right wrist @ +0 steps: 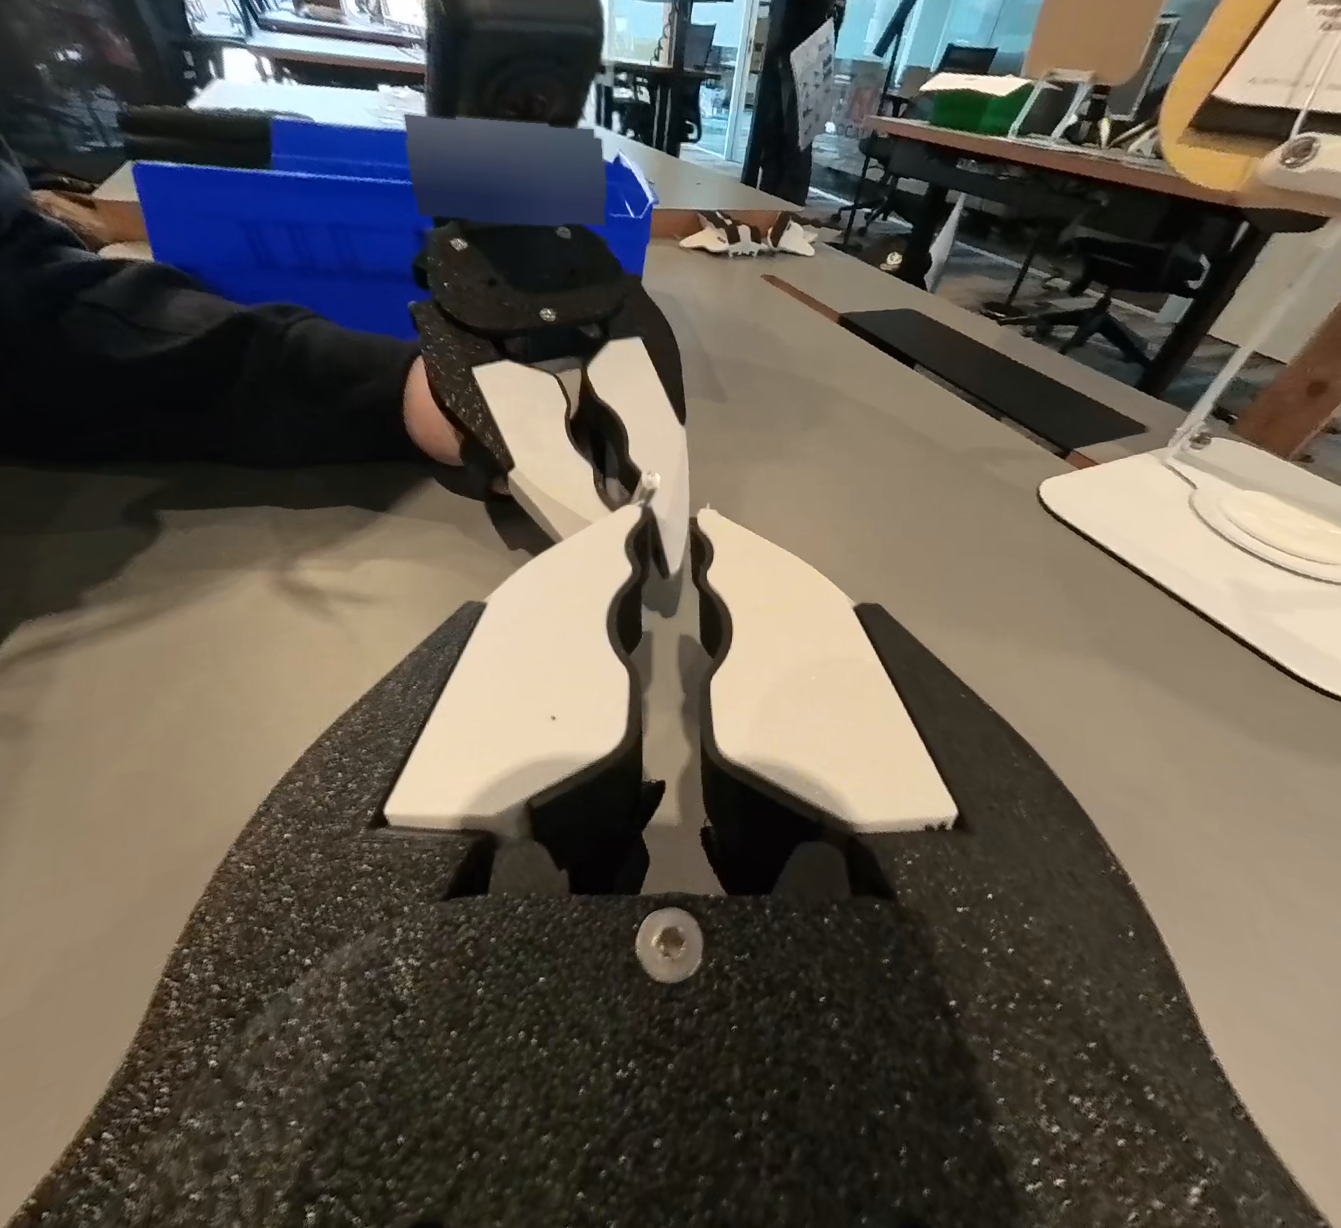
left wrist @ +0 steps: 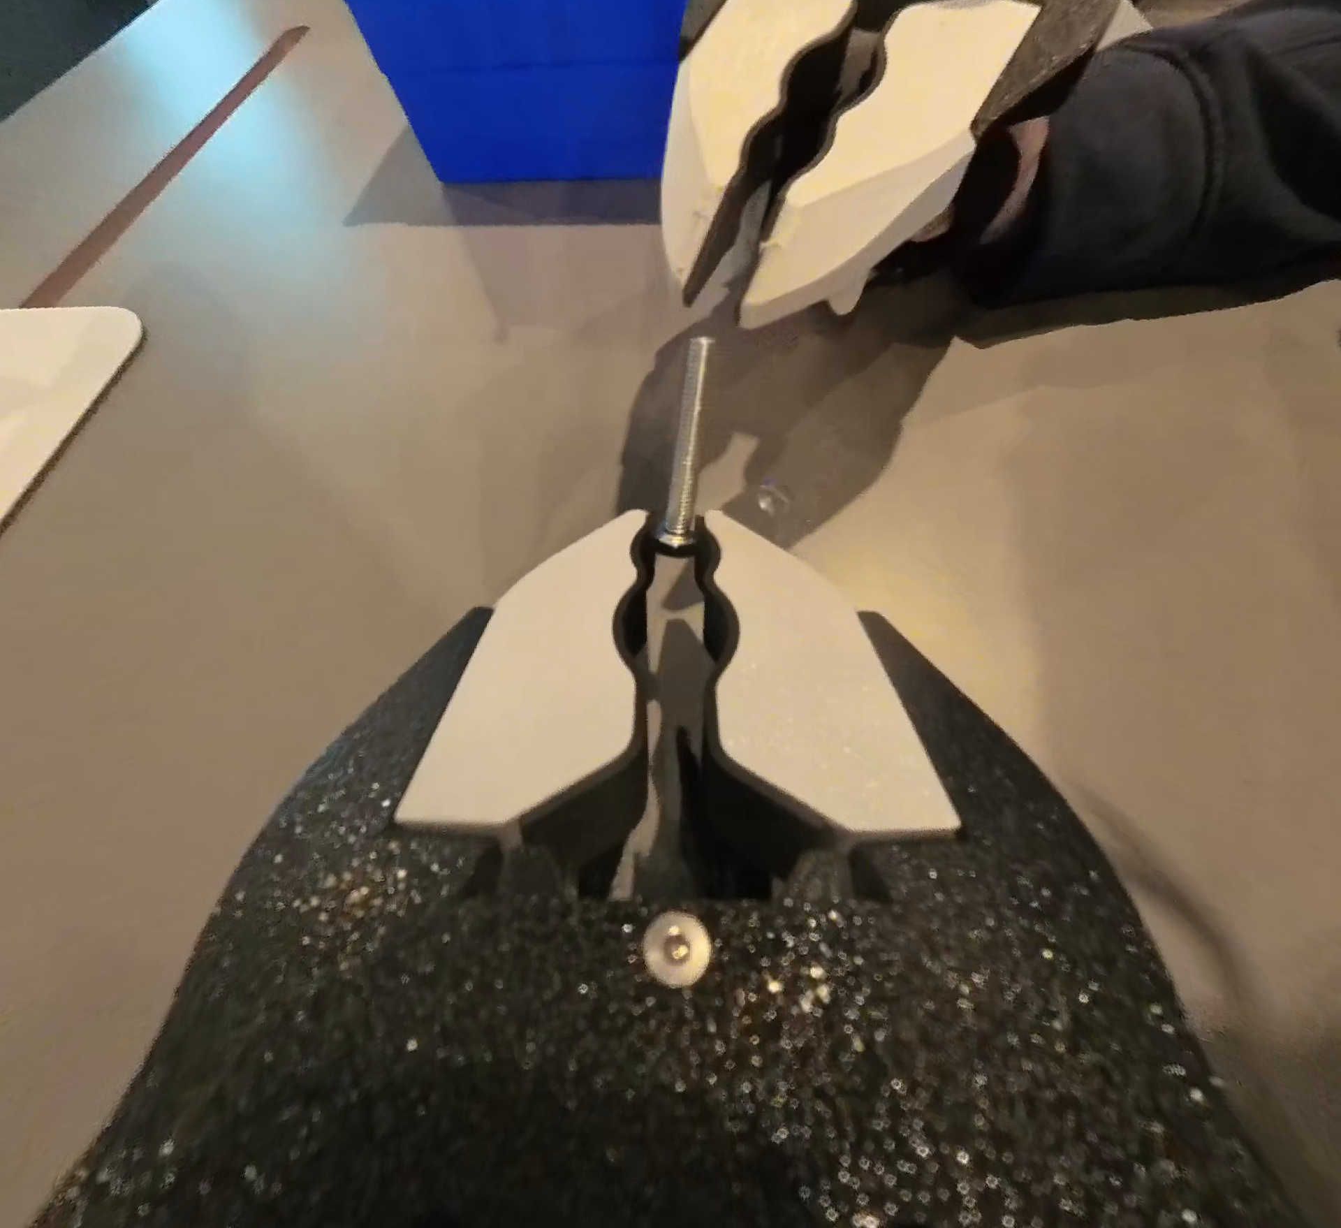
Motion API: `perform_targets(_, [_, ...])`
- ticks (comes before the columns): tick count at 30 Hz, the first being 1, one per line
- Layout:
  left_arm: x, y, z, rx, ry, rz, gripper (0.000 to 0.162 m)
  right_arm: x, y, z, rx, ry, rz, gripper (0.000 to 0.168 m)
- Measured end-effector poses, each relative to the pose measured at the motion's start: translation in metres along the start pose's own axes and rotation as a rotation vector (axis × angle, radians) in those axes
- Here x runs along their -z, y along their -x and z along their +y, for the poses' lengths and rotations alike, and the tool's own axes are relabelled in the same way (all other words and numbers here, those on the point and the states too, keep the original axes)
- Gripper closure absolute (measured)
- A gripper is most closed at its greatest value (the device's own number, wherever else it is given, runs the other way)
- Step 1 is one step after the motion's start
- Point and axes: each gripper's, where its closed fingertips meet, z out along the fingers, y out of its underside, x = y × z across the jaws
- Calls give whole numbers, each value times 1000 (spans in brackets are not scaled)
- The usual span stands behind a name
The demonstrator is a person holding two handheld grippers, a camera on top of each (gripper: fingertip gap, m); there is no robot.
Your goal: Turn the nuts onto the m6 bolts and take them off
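Left gripper [left wrist: 675,529] fingers clamped on bolt [left wrist: 688,446] at its head end, threaded shank pointing away above grey tabletop [left wrist: 290,467]. Just beyond its tip, right gripper [left wrist: 715,300], fingers slightly apart, nothing between. Blue bin [left wrist: 522,54] behind.

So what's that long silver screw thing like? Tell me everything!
The bolt is long, thin and shiny, metal by its look, with fine thread all along it. The left claw pinches its head end between its grey tips, by a dark ring there. It sticks out forward above the table, free end bare with no nut on it, pointing at the right claw, which doesn't touch it.
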Motion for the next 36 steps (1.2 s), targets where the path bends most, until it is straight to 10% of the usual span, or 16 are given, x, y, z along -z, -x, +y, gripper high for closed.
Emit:
perform_targets(14, [43,14,-44,202,-447,39,152,-7,-15,33,37,245,140,153])
perform_targets(20, [32,4,-39,151,-360,65,152,-24,1,-24,-148,-46,72,147])
perform_targets(36, [9,-17,-24,-14,-176,70,133,-27,13,-9,-76,10,-11,163])
